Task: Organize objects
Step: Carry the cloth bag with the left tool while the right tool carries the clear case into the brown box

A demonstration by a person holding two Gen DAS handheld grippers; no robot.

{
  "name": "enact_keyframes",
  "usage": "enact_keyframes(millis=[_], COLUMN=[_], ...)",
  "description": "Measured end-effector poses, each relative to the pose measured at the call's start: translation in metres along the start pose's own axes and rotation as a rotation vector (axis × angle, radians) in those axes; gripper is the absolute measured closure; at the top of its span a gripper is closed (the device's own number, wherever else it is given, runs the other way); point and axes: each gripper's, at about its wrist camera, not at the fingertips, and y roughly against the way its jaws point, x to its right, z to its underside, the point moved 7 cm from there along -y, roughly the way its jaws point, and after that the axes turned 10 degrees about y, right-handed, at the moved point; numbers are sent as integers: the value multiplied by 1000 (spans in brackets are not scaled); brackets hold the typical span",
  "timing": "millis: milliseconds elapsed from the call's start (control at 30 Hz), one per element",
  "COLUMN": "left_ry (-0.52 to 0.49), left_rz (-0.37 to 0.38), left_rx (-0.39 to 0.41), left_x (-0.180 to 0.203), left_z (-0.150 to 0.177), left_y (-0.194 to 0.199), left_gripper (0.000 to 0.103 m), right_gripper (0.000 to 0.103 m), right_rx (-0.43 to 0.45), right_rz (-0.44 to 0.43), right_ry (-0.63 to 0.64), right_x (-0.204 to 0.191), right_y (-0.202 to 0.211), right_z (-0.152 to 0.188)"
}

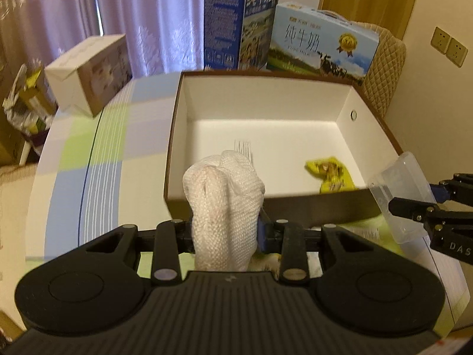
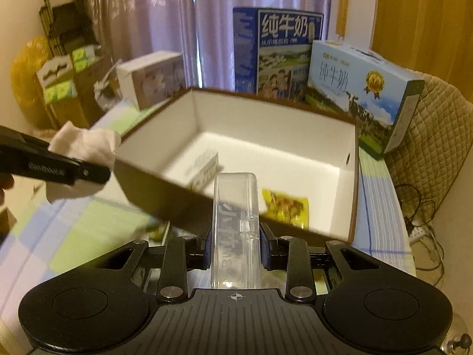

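Ahead of both claws, the large open brown cardboard box with a white inside point(image 1: 346, 100) sits on the pastel checked tablecloth point(image 1: 88, 153). On its floor, beyond the right claw's tips, lie a yellow snack packet point(image 2: 285, 208) and what looks like a small white carton point(image 2: 205, 167), blurred. The left claw point(image 1: 226, 230) is clamped on a white woven cloth bundle point(image 1: 224, 204) just short of the box's near wall. The right claw point(image 2: 235, 244) is clamped on a clear plastic rectangular case point(image 2: 235, 222) rising over that wall.
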Motion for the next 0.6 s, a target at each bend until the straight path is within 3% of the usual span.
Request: enact_keyframes(millis=[333, 600], left_ry=[-50, -77], left_rz=[-19, -41], left_rx=[21, -14], left_x=[5, 5], left_z=[-44, -61], left_y=[-28, -61], left_gripper=[73, 73], right_gripper=[75, 75], right_rx=[44, 35], right_rz=[-7, -7], right_ry=[-54, -84], right_x=[21, 37], right_y=[-21, -49], right_z=[-41, -59])
